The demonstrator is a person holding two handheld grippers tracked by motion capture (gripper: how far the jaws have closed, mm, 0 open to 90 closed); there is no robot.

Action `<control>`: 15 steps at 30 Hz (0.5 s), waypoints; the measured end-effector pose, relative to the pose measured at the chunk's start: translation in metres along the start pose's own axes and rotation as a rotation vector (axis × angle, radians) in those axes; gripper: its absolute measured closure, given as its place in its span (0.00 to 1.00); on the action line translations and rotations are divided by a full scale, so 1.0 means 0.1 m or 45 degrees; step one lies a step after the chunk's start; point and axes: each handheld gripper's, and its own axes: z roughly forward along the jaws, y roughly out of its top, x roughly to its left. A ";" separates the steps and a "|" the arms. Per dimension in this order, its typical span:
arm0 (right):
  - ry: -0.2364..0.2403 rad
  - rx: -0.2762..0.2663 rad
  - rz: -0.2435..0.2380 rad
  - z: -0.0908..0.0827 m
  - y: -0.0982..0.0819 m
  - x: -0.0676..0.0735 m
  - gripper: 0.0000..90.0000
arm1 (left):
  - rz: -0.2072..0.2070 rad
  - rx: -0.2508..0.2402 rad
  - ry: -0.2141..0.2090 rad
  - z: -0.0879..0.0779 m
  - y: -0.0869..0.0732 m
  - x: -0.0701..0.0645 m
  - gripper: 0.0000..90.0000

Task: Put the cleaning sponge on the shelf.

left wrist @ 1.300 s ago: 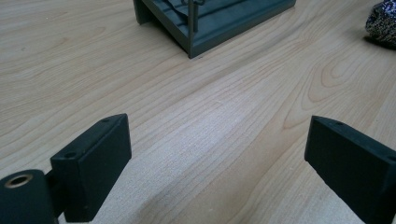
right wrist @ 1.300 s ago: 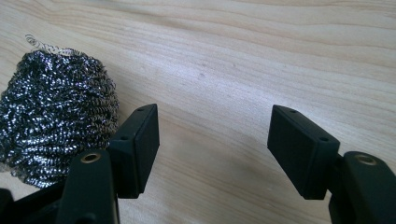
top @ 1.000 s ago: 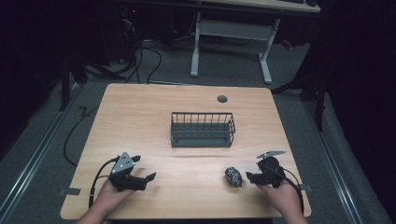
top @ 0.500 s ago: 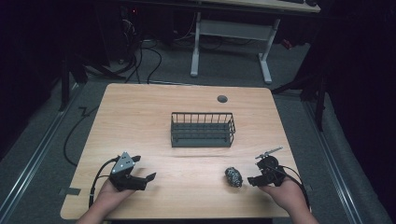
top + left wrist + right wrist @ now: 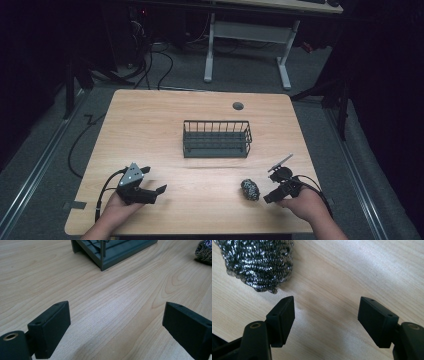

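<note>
On the wooden surface (image 5: 200,110), the left tongs (image 5: 150,194) sit near the front-left edge, jaws spread wide over bare wood. Behind the middle stands a dark wire basket (image 5: 216,138) — nothing lies between it and either hand. Further right, a steel wool scourer (image 5: 250,189) lies just beside the right tongs (image 5: 275,192), whose jaws gape wide, holding nothing — the scourer is just off the jaw tips, to one side.

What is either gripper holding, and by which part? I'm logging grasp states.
Nothing is held. The left gripper is open over bare table. The right gripper is open too; the steel scourer lies just beyond its jaws, untouched.
</note>
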 end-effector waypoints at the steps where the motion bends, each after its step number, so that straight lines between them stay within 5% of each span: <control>1: -0.004 0.005 -0.001 0.00 0.00 0.01 0.33 | 0.000 0.001 -0.001 0.00 0.00 0.00 0.09; 15: 0.016 0.011 -0.017 -0.12 0.03 0.17 0.30 | 0.000 0.006 -0.003 0.00 0.00 0.00 0.09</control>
